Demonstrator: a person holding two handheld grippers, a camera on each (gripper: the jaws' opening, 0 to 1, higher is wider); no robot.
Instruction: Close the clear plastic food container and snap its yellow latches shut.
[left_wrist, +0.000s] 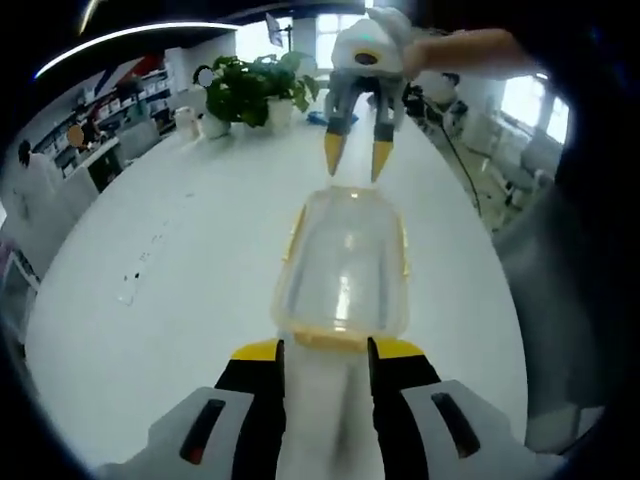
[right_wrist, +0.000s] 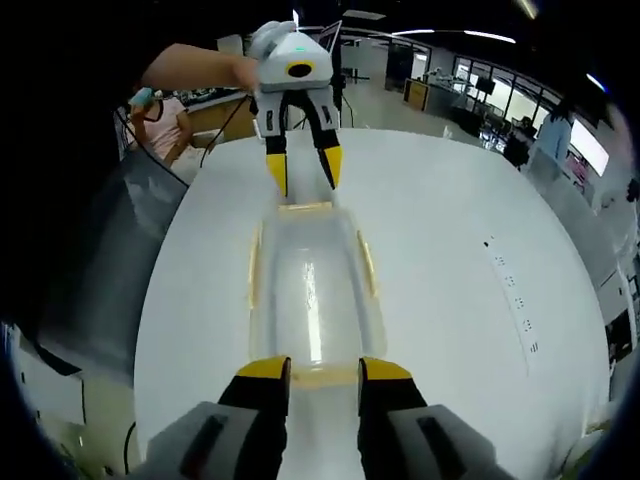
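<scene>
- A clear rectangular plastic food container (left_wrist: 343, 270) with yellow latches along its rim is lying on a wide white surface (left_wrist: 180, 260), directly between the two claws, which are facing each other across it.
- The left claw (left_wrist: 325, 350), its yellow-tipped black jaws parted, is hovering just at the container's near short end; nothing is sitting between the jaws.
- The right claw (right_wrist: 323, 370) is likewise spread and empty-handed, poised at the opposite short end, where a yellow end latch (right_wrist: 322, 375) is lying just ahead of its tips.
- Long yellow side latches (right_wrist: 366, 262) are running down both flanks of the container, to either side of the line between the claws; whether the lid is fully seated cannot be told.
- The container is looking light, thin-walled and glossy, so it is likely sliding easily on the smooth surface and flexing under pressure.
- Steadying one end while the other claw is pressing a latch at its outer edge looks the safest hold.
- A green potted plant (left_wrist: 250, 90) is standing well beyond the right claw.
</scene>
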